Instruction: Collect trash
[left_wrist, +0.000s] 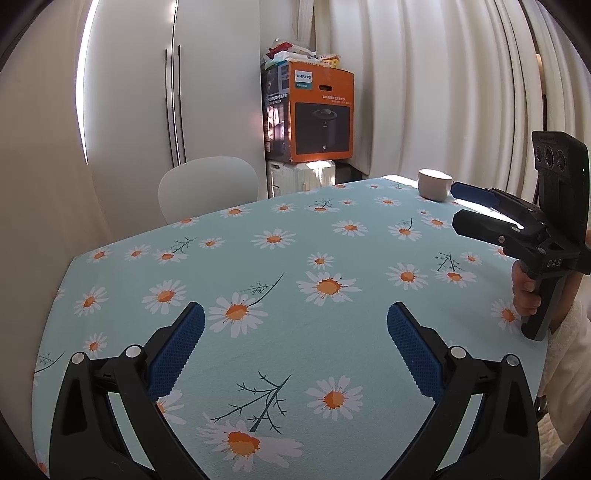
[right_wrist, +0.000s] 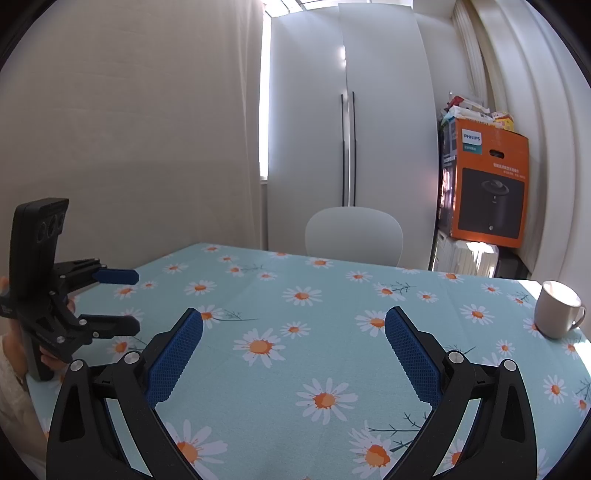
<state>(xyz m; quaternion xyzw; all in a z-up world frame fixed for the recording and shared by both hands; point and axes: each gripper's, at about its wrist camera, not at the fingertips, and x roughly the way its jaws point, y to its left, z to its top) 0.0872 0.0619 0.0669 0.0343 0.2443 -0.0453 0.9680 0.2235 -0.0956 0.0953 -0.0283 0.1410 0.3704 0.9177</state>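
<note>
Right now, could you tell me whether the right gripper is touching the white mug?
Apart. The right wrist view shows the open right gripper with bare tablecloth between it and the white mug.

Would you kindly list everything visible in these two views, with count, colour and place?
mug: one, off-white, on the table's far right.
tablecloth: one, light blue with daisies, covering the table.
chair: one, white, behind the table.
Philips box: one, orange, in the corner, with clutter on top.
wardrobe: one, white, behind the chair.
curtains: white, right of the box.
left gripper: black with blue pads, jaws open, empty.
right gripper: same colours, jaws open, empty.
hand: one, on the right gripper's handle.
</note>
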